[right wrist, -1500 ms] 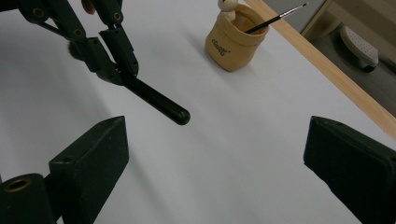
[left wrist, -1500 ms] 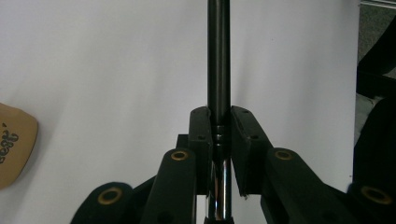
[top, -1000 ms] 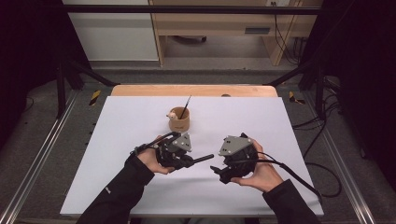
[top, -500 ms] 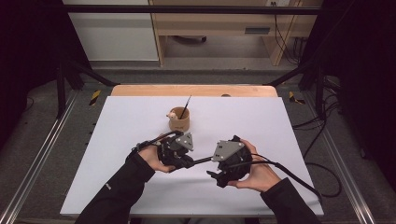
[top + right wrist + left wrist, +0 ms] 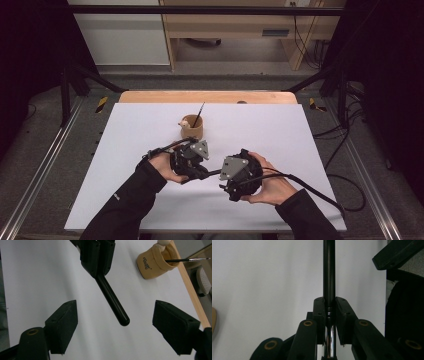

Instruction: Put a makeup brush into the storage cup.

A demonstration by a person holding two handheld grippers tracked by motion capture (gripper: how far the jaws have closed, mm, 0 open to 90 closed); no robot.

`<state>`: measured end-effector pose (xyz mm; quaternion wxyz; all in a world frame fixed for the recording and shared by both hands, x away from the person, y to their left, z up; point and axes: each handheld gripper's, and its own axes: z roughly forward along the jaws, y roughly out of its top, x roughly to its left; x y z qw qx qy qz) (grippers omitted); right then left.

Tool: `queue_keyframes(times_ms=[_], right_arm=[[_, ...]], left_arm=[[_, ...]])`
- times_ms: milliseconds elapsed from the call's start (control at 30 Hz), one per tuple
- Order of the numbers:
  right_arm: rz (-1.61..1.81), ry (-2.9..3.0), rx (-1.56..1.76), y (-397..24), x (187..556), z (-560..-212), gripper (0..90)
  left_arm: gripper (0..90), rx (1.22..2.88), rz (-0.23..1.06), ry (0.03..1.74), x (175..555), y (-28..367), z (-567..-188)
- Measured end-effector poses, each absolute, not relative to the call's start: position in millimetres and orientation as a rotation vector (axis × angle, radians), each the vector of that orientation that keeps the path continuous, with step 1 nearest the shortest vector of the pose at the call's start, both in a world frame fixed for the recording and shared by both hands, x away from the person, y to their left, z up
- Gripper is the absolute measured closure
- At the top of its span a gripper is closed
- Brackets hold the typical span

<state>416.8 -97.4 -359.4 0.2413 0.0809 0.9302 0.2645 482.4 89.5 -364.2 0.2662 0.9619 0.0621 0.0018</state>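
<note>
My left gripper [image 5: 204,172] [image 5: 329,307] is shut on a black brush handle [image 5: 328,270], just above its chrome ferrule. The handle [image 5: 214,173] [image 5: 112,302] sticks out level toward my right gripper [image 5: 226,176] [image 5: 115,330]. That gripper faces the handle's rounded end, and its jaws stand wide on either side of the tip without touching it. They have just been closing. The left gripper [image 5: 97,255] shows at the top of the right gripper view.
A tan cup [image 5: 192,129] [image 5: 153,262] with a thin brush [image 5: 198,114] [image 5: 187,260] in it stands just beyond the hands. The white table sheet [image 5: 300,140] ends at a wooden far edge [image 5: 210,96]. A cable [image 5: 320,192] trails right.
The right gripper has moved left, toward the free end of the handle. The left gripper has shifted slightly to the right and keeps its hold.
</note>
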Motion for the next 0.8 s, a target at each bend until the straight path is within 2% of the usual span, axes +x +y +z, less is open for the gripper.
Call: queue_keyframes(times_ms=[800], right_arm=[[0.643, 2.546, 0.063, -85.7, 419.4, -372.9, 42.2]], left_arm=[[78.5, 2.611, -0.042, 0.186, 479.2, 80.1, -360.9]])
